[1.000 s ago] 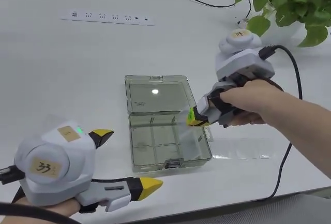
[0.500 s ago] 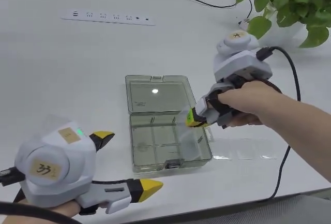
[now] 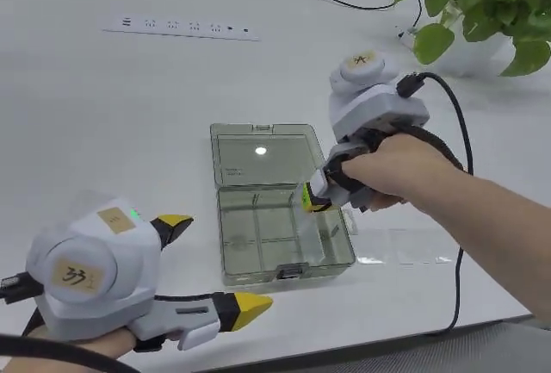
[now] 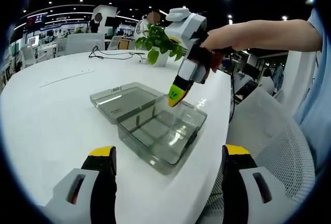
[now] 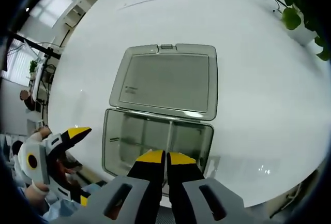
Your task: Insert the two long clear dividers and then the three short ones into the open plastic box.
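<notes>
Right tool [image 3: 311, 203] shifted left, holding divider [image 3: 315, 237] over box [image 3: 222, 237].

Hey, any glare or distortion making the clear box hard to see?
Head view: sharp; a light spot on the lid; the divider under the right gripper nearly vanishes. Left gripper view: fisheye curves the table. Right gripper view: table bulges, box legible.

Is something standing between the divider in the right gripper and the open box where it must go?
Nothing visible. The right gripper holds the divider right over the box, its lid lying flat behind; the left gripper is off to the side.
</notes>
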Motion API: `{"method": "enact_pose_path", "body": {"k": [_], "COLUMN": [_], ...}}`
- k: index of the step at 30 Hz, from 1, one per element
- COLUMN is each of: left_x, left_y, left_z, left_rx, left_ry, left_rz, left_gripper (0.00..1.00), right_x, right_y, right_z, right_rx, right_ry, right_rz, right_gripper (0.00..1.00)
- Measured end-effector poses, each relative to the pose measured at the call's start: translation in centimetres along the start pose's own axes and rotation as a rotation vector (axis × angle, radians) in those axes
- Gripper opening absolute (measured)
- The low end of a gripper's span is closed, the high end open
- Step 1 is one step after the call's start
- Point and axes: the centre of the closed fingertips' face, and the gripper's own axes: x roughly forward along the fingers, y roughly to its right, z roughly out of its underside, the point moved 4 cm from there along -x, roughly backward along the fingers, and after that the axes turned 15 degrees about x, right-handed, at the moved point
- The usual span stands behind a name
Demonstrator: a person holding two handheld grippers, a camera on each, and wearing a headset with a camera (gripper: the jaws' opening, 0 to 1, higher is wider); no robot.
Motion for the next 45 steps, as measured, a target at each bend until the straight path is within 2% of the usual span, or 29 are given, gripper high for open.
{"method": "enact_pose_path", "body": {"k": [2,9,19,25,32,36,38,43,45], "left_x": [0.0,-0.1,-0.2,-0.1,-0.2,-0.2,-0.2,-0.1,-0.1], "left_y": [0.0,0.1,0.0,0.1,0.0,0.0,0.0,0.0,0.0], "left_z": [0.1,0.2,0.2,0.1,0.2,0.2,0.2,0.2,0.1], "left_rx": [0.000,0.000,-0.003,0.001,-0.001,-0.001,0.000,0.001,0.003], "left_ry": [-0.003,-0.006,-0.006,-0.009,-0.013,-0.016,-0.017,-0.017,-0.017], "left_rz": [0.001,-0.003,-0.006,-0.003,-0.006,-0.006,-0.006,-0.002,-0.002], "left_gripper": [0.85,0.85,0.85,0.84,0.84,0.84,0.84,0.84,0.84], "right_x": [-0.2,1.0,0.8,0.9,0.7,0.8,0.7,0.4,0.1], "right_y": [-0.1,0.0,0.1,0.0,-0.1,0.1,-0.2,-0.8,-1.2], "right_z": [0.1,0.6,0.5,0.6,0.9,0.9,0.6,0.6,0.3], "right_rx": [-0.006,-0.029,-0.042,-0.037,-0.058,-0.102,-0.119,-0.140,-0.160], "right_ry": [0.002,0.009,0.009,0.012,0.031,0.053,0.093,0.111,0.150], "right_rz": [0.003,0.018,0.014,0.002,-0.038,-0.044,-0.066,-0.109,-0.132], "right_gripper": [0.02,0.03,0.03,0.03,0.05,0.14,0.19,0.29,0.34]}}
